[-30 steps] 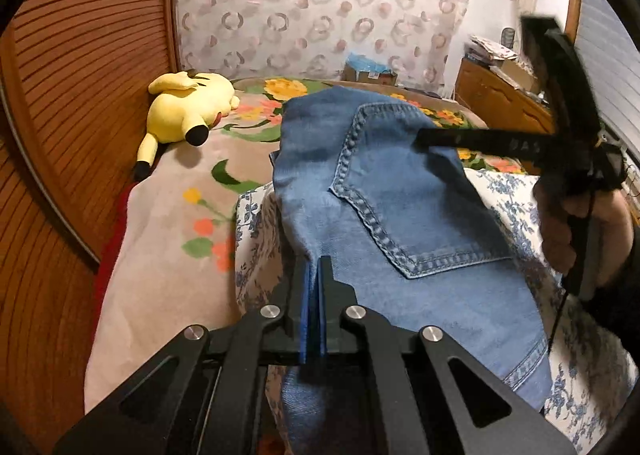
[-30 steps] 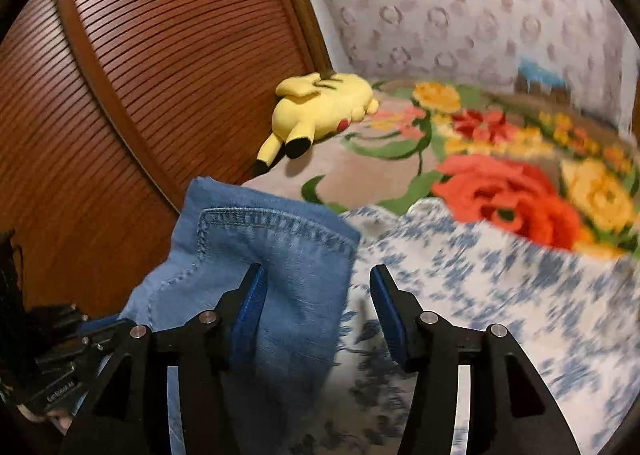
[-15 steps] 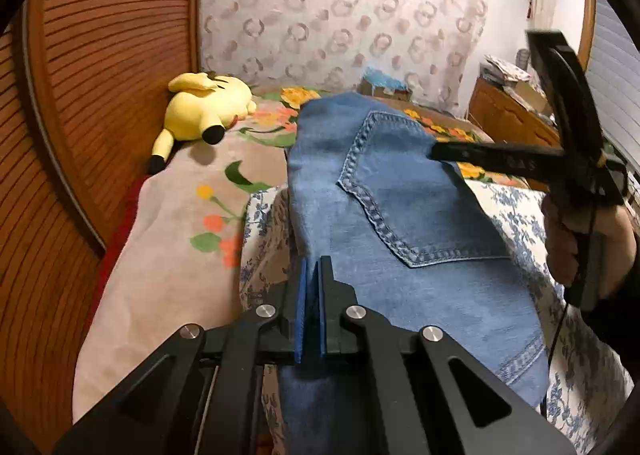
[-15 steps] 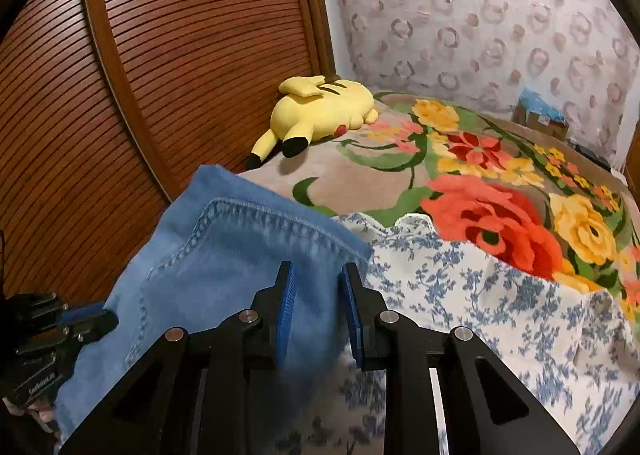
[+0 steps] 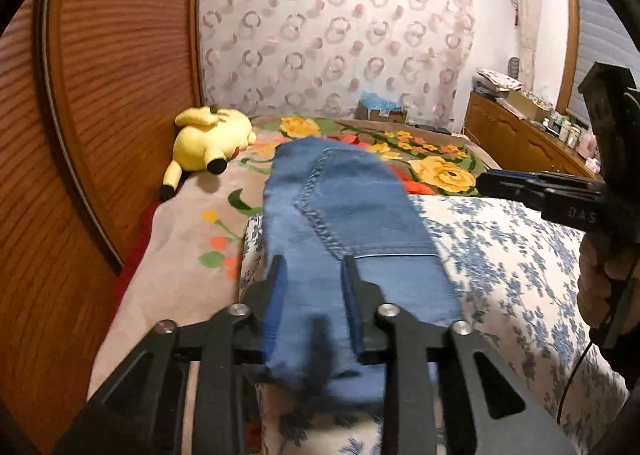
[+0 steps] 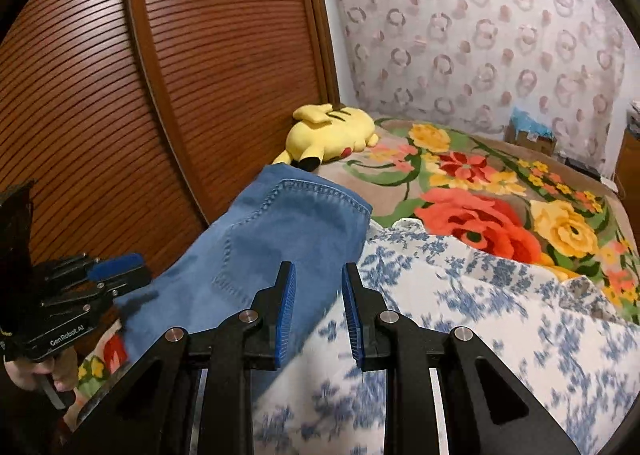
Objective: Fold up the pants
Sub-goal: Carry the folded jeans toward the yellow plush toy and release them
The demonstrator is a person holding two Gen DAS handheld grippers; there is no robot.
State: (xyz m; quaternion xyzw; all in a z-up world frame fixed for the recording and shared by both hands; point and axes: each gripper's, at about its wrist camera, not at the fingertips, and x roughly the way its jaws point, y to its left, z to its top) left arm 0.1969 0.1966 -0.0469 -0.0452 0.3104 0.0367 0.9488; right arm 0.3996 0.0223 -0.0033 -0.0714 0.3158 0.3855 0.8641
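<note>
Left wrist: 1 pants [image 5: 348, 223], 1 plush [image 5: 208, 135], 2 grippers [image 5: 314, 275] [image 5: 486, 179]

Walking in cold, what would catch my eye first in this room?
Probably the folded blue jeans lying on the blue-flowered white cloth at the bed's near end. Behind them, a yellow plush toy lies against the slatted wooden door, on a blanket with big flowers.

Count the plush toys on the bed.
1: a yellow plush toy lying on the floral blanket against the wooden slatted wall, beyond the jeans.
</note>
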